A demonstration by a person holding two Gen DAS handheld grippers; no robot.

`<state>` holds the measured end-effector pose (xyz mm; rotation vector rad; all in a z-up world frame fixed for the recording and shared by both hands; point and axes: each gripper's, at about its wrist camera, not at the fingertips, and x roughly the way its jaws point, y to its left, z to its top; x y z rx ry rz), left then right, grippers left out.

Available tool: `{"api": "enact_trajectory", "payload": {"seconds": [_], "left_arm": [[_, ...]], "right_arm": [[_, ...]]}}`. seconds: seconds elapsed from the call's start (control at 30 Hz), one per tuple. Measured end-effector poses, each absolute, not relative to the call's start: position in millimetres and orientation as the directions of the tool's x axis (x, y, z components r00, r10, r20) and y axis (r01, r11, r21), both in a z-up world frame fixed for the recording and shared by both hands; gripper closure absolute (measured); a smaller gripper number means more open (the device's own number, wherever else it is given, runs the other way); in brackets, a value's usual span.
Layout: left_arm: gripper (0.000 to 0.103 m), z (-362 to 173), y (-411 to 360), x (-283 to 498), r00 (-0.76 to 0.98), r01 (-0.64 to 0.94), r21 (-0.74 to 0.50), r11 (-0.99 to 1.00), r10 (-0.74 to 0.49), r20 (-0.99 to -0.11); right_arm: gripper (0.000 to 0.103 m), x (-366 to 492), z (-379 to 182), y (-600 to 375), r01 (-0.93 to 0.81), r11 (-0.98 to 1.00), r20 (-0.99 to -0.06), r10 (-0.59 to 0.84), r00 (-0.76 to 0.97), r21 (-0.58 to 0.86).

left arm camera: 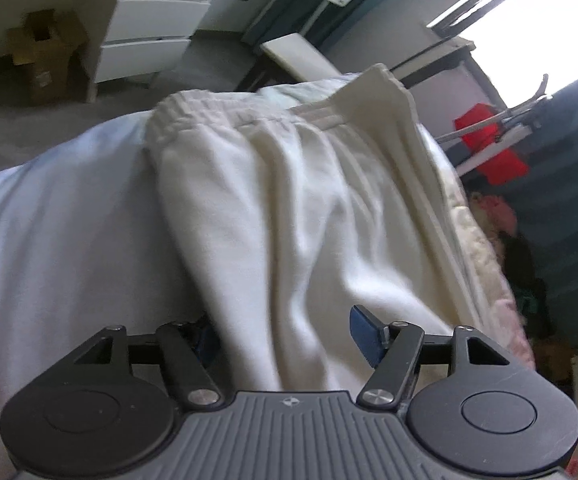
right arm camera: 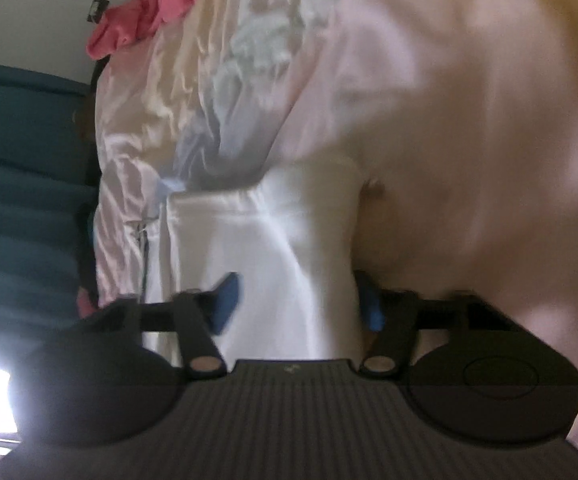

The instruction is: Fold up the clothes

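A white pair of sweatpants [left arm camera: 289, 184] lies on the bed, its elastic waistband at the far end. My left gripper [left arm camera: 289, 340] is open, its blue pads [left arm camera: 365, 334] standing either side of a raised fold of the near cloth; the left pad is partly hidden behind the fabric. In the blurred right wrist view, my right gripper [right arm camera: 297, 304] is open too, with blue pads [right arm camera: 227, 300] either side of a strip of the white garment [right arm camera: 289, 248].
The bed has a pale sheet [left arm camera: 49, 240] and a pinkish quilt [right arm camera: 469, 100]. A white drawer unit [left arm camera: 149, 28], cardboard box [left arm camera: 43, 52] and red item [left arm camera: 489, 148] stand beyond. Pink clothes [right arm camera: 141, 24] lie at the bed's far end.
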<state>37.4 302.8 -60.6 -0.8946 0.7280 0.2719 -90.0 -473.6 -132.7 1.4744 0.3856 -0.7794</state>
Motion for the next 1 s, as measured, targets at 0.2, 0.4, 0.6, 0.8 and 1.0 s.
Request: {"api": "enact_trajectory", "payload": {"seconds": [0.2,0.4,0.6,0.8,1.0], "left_arm": [[0.053,-69,303,35,0.737,-0.510,-0.637,0.578,-0.089,-0.670],[0.070,-79,306,44,0.728,-0.516,-0.635,0.575,-0.095,-0.679],[0.090,-72,309,37,0.742,-0.524,-0.640,0.562,-0.066,-0.667],[0.091,-29,312,18,0.861,-0.399,-0.753,0.524,-0.068,-0.504],[0.091,19,307,58,0.886,-0.347,-0.760,0.550,-0.075,-0.458]], "right_arm": [[0.093,-84,-117,-468,0.646,-0.013,-0.627,-0.254,0.736,0.763],[0.093,-78,-113,-469,0.642,0.020,-0.612,-0.281,0.739,0.766],[0.094,-79,-106,-467,0.636,0.058,-0.592,-0.308,0.745,0.770],[0.094,-89,-82,-465,0.656,0.124,-0.587,-0.346,0.732,0.745],[0.094,-49,-30,-463,0.617,0.297,-0.494,-0.394,0.775,0.729]]}}
